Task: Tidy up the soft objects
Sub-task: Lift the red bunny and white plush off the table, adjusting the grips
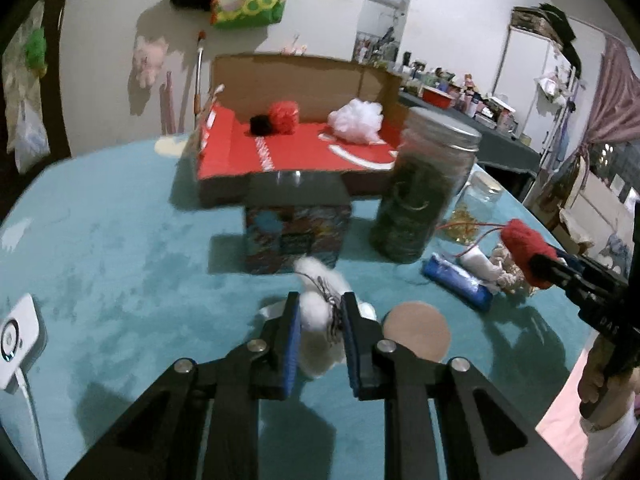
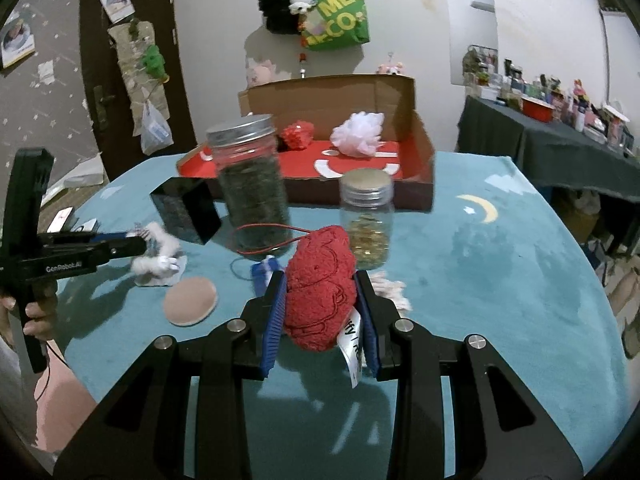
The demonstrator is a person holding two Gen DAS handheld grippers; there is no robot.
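My left gripper [image 1: 319,304] is shut on a white fluffy toy [image 1: 318,312] just above the teal cloth; the same toy [image 2: 158,258] shows at the left of the right wrist view. My right gripper [image 2: 322,284] is shut on a red plush towel [image 2: 320,284] with a white tag, lifted over the table; the towel [image 1: 524,248] also appears at the right of the left wrist view. A cardboard box with a red floor [image 1: 296,152] stands at the back, holding a red pompom [image 1: 283,117], a black pompom [image 1: 260,125] and a white mesh puff [image 1: 356,120].
A tall jar of dark green stuff [image 1: 424,192], a small jar [image 2: 366,220], a patterned box [image 1: 296,236], a round beige pad [image 1: 416,330], a blue roll [image 1: 456,280] and white knotted rope [image 2: 390,288] lie on the teal table [image 1: 120,280]. A white device [image 1: 16,340] sits left.
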